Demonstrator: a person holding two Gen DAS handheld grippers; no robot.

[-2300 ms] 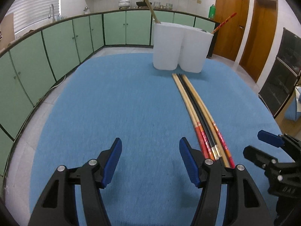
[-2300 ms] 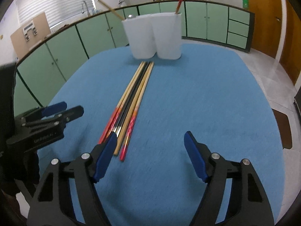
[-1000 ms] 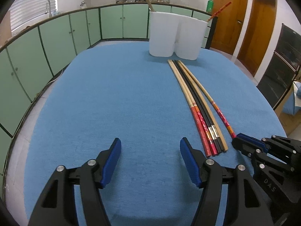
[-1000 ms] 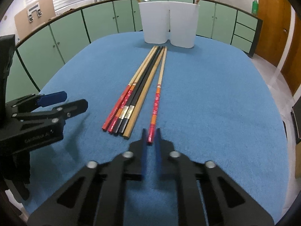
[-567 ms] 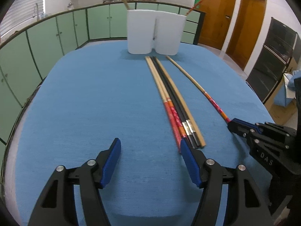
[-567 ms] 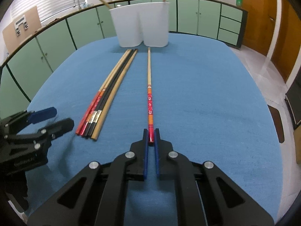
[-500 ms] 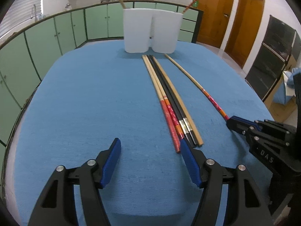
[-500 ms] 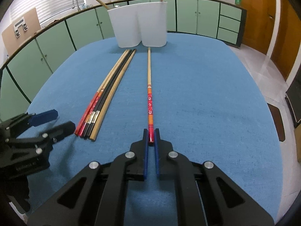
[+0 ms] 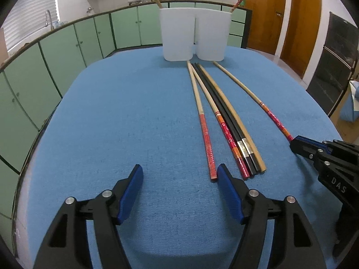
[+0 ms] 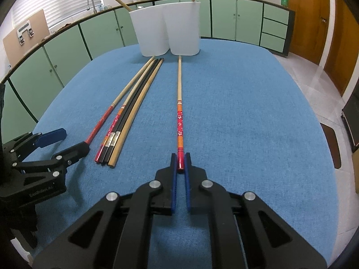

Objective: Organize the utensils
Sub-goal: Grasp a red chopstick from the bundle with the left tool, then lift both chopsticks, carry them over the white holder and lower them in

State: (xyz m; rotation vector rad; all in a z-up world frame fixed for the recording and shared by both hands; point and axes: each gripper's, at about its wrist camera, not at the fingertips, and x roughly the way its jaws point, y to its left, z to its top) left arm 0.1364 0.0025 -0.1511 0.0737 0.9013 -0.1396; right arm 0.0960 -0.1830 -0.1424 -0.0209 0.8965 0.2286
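Observation:
My right gripper [image 10: 180, 161] is shut on the red end of a red-patterned chopstick [image 10: 179, 103], which lies on the blue table apart from the rest; it also shows in the left wrist view [image 9: 253, 97]. My left gripper [image 9: 179, 174] is open, its right finger touching the end of a red-handled chopstick [image 9: 203, 125] that is splayed from the bundle. Several chopsticks [image 9: 226, 116], red, black and tan, lie side by side; they also show in the right wrist view [image 10: 125, 116]. A white two-compartment holder [image 9: 194, 33] stands at the table's far end, one chopstick in each compartment.
The blue cloth table [image 9: 125, 116] has rounded edges. Green cabinets [image 9: 74, 44] run along the left and back. Wooden doors [image 9: 264, 13] and a dark oven [image 9: 332, 67] are on the right.
The right gripper closed on the red-patterned chopstick and pulled it right, away from the bundle. The left gripper moved up to the bundle, and the red-handled chopstick swung left from it.

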